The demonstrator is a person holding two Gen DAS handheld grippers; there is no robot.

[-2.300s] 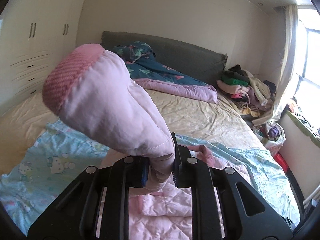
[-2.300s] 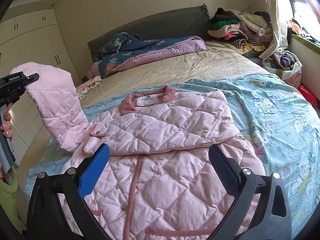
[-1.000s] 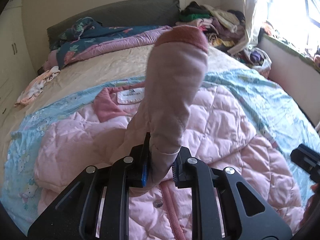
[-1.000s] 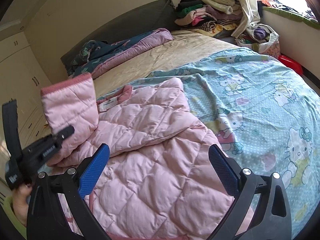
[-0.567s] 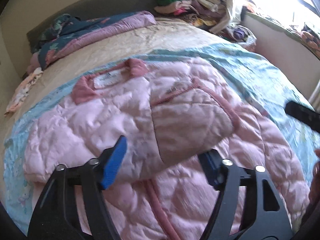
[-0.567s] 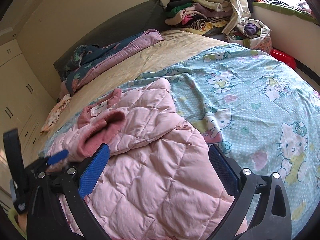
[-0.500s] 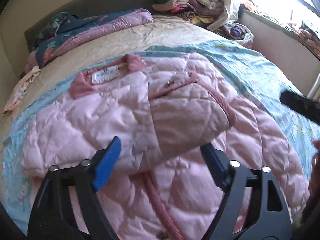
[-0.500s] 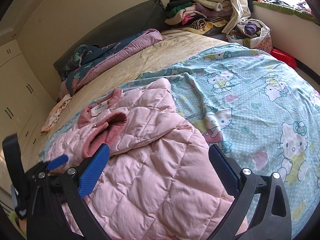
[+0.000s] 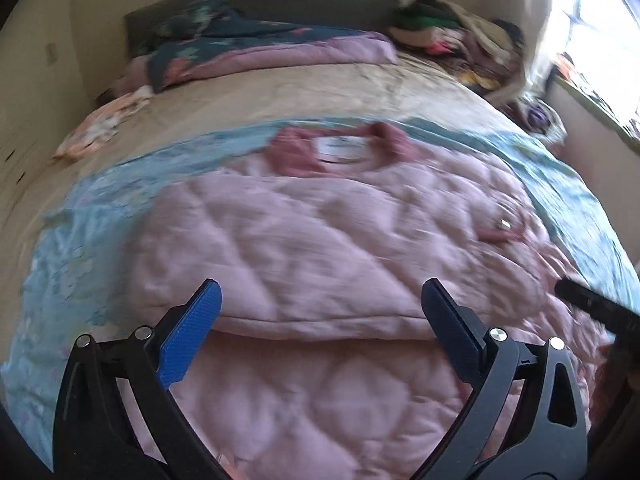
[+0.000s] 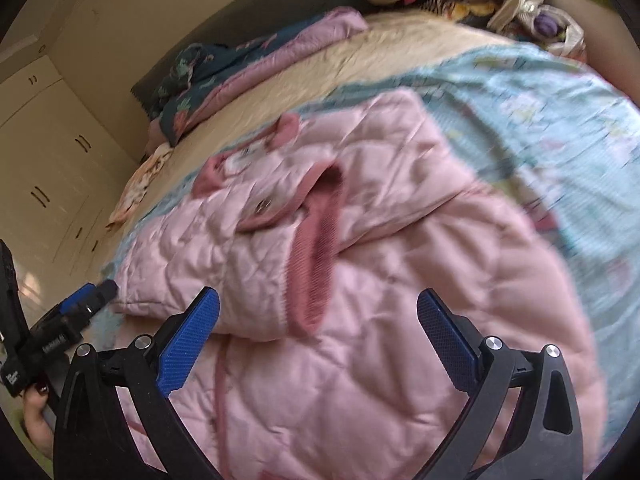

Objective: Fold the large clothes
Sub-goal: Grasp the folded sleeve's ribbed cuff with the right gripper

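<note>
Two hand-held grippers hover over a pink quilted jacket (image 9: 320, 248) spread across a bed, both with jaws spread wide and holding nothing: the left gripper (image 9: 320, 320) hangs above the folded-in left sleeve, and the right gripper (image 10: 318, 320) above the lower front of the garment, with the other tool visible at the left edge of its view. Just beyond the fingers, both sleeves lie crossed over the chest, the uppermost ending in a darker pink ribbed cuff (image 10: 316, 248) near the middle of the body, with a metal snap (image 10: 262, 205) showing on the placket beside it. Farther up, the rose collar and its white label (image 9: 340, 146) face the headboard. The jacket rests on a pale blue cartoon-print sheet (image 9: 80, 232) laid over a beige bedspread, with a navy floral and mauve duvet (image 9: 260, 52) bunched along the grey headboard and a pile of clothes (image 9: 456, 36) heaped in the far corner by the window. Judging by its puffed quilting, the jacket is light, soft and springy, with a smooth shell likely to slip; a firm pinch through both layers at the hem corners, rather than on the padded middle, looks the surest hold for folding the bottom up toward the collar
</note>
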